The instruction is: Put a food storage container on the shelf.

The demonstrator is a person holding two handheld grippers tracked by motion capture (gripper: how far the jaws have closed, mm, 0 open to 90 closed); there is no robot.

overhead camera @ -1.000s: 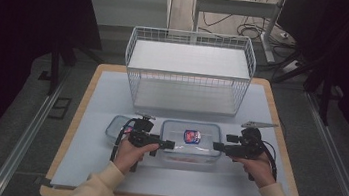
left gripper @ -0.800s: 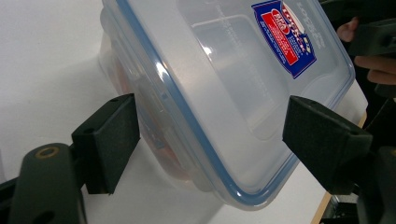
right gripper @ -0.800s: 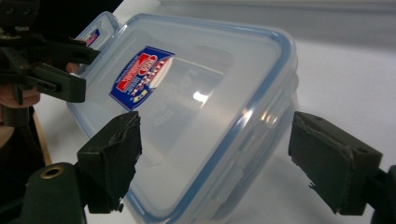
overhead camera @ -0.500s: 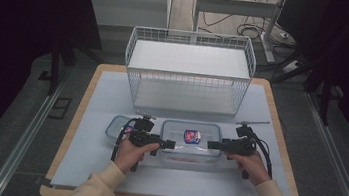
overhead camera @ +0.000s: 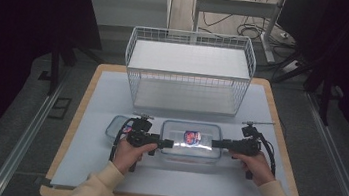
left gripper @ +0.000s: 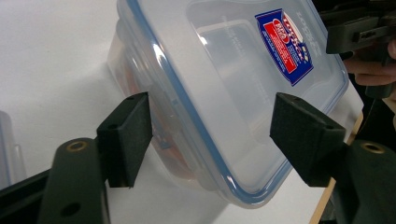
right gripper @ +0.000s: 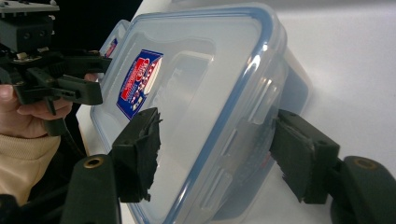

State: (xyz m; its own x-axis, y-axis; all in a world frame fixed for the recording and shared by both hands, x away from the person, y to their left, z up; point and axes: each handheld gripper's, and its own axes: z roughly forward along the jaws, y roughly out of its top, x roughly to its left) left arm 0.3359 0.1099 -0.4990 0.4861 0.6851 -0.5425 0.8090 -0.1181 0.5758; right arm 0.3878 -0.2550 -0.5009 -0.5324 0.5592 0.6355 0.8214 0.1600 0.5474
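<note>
While both pairs of jaws have just been closing, the left gripper (overhead camera: 167,143) and right gripper (overhead camera: 215,144) straddle opposite ends of the lidded container (overhead camera: 191,141), pads not yet pressing.

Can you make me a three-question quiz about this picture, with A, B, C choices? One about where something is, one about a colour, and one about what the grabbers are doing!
1. Where is the wire basket?
A. behind the big box
B. on top of the big box
C. on the floor

2. What colour is the line around the lid of the big box?
A. green
B. blue
C. yellow

3. What are the left gripper and right gripper doing?
A. lying on the table
B. reaching into the basket
C. reaching around the box's ends

Answers:
1 A, the basket stands farther back on the table.
2 B, a blue line runs round the lid.
3 C, one gripper is at each end, and their jaws have just been closing around it.
</note>
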